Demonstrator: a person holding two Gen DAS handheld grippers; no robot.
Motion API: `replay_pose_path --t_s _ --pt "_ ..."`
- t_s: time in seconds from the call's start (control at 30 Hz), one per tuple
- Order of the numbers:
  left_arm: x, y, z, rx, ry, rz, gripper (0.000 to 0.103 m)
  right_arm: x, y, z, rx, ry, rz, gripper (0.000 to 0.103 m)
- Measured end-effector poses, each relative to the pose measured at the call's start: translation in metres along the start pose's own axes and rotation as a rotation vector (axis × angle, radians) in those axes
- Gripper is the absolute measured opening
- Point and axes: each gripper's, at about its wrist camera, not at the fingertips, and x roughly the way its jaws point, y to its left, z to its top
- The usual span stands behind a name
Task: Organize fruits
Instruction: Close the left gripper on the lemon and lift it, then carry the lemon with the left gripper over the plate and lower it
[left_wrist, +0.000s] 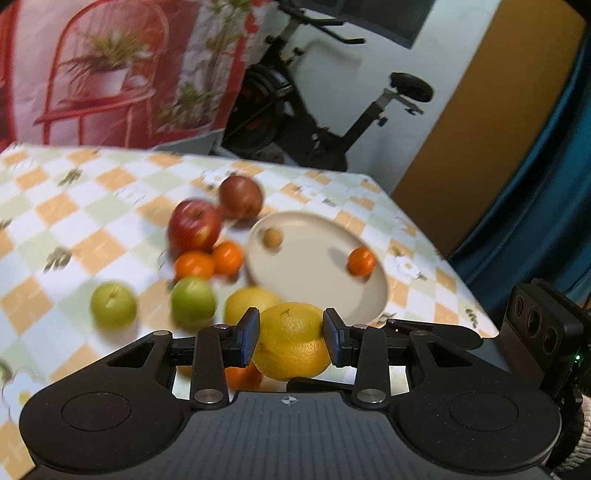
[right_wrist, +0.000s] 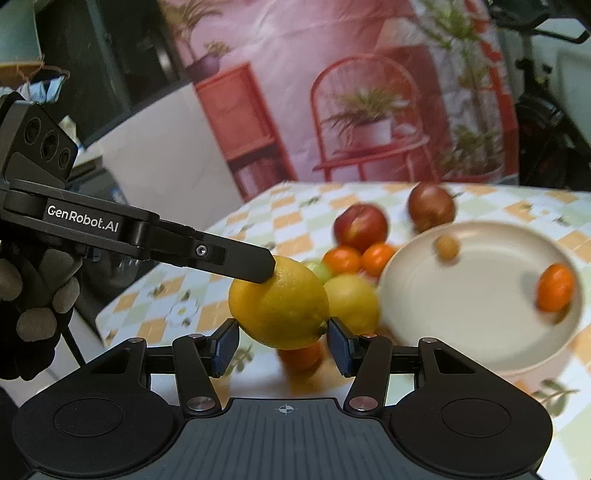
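Left gripper (left_wrist: 291, 338): clamped on the lemon (left_wrist: 291, 341).
Right gripper (right_wrist: 282, 345): also gripping it, beside the plate (right_wrist: 480, 332).

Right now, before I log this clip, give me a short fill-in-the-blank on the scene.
1. The plate holds ___ fruits.
2. The lemon in the left gripper is coloured ___.
3. Behind the tangerines sits a red apple; the two apples nearer the camera are ___.
Missing words: two; yellow; green.
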Motion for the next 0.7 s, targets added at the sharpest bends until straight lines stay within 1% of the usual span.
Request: replay_pose_path --t_s 0.2,0.37,0.5,0.7 --pt "0.018 -0.028 0.030 0.079 -0.016 -0.042 0.040 -0.020 -0.024 0.019 0.011 -0.068 -0.062 0.049" --pt "0.038 -0.038 0.053 0.087 -0.027 -0.082 0.040 -0.029 -0.050 0.037 0.009 -0.106 -0.109 0.049" --pt "0.058 -0.040 0.069 0.086 -0.018 -0.103 0.039 -0.028 -0.070 0.050 0.004 -0.117 -0.139 0.049" --pt "0.092 -0.036 0.087 0.076 0.022 -0.122 0.039 -0.014 -0.101 0.059 0.017 -0.095 -0.171 0.049"
